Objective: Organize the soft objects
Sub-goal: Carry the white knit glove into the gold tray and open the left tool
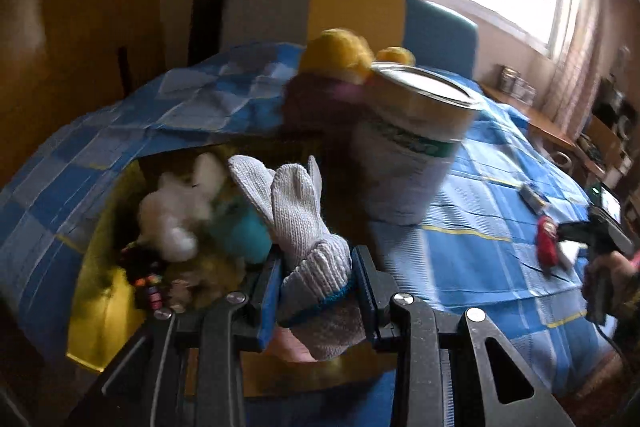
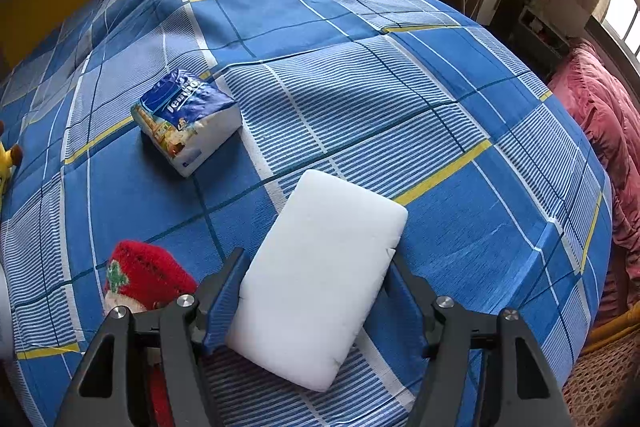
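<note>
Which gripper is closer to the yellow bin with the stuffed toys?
Left. The left gripper, clamped on a knit glove, hovers right over the yellow bin. The right gripper straddles a white sponge elsewhere on the bed.

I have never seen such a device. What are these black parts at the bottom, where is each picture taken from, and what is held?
No robot: a person holds one two-finger gripper in each hand, each with a camera looking along its fingers. The left view shows the left gripper shut on a knit glove above a yellow bin of soft toys, beside a tin. The right view shows the right gripper around a white sponge on the blue checked bedcover. A tissue pack and a red sock lie nearby.
</note>
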Demonstrator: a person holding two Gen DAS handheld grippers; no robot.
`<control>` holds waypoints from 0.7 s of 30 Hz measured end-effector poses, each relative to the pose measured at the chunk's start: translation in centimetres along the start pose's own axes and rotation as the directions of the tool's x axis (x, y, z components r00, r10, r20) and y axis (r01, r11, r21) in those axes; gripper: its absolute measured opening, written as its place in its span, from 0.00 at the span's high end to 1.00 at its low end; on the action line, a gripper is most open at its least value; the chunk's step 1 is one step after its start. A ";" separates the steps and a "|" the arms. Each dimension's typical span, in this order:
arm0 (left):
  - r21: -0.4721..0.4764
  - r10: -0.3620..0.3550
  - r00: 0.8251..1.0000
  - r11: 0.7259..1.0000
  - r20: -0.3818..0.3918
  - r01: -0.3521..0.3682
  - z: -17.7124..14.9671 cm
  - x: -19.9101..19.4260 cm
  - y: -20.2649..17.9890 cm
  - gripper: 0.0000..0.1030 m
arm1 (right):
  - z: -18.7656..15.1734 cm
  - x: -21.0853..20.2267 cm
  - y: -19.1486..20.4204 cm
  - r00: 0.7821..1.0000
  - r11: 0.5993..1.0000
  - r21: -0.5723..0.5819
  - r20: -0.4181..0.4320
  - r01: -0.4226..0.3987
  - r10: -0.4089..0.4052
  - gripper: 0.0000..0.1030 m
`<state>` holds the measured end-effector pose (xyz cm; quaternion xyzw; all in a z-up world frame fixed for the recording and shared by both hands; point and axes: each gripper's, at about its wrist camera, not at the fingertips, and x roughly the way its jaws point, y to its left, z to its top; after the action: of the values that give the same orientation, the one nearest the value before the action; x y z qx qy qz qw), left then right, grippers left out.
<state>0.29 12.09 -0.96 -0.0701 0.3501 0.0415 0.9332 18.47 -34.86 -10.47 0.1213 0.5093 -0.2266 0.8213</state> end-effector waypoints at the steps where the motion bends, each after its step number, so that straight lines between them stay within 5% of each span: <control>1: -0.017 0.018 1.000 1.000 -0.003 -0.019 -0.1 0.0 1.1 0.67 | 0.0 0.0 0.0 1.000 1.000 0.000 0.000 0.000 0.000 0.34; 6: -0.098 0.095 0.995 0.990 -0.040 -0.099 -0.5 0.6 6.1 0.67 | 0.0 0.0 0.0 1.000 1.000 -0.001 0.001 0.000 0.000 0.35; 13: -0.155 0.218 0.966 0.959 -0.138 -0.239 -2.5 2.6 11.7 0.63 | 0.1 0.0 -0.1 1.000 1.000 0.003 0.002 0.000 0.000 0.35; 21: -0.173 0.240 0.963 0.950 -0.125 -0.260 -3.3 2.2 12.8 0.47 | 0.1 -0.2 0.2 1.000 1.000 -0.005 0.009 0.014 -0.014 0.35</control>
<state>-1.81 24.23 -6.13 -0.1150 0.3981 0.1885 0.8904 18.53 -34.68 -10.26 0.1148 0.5069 -0.2315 0.8223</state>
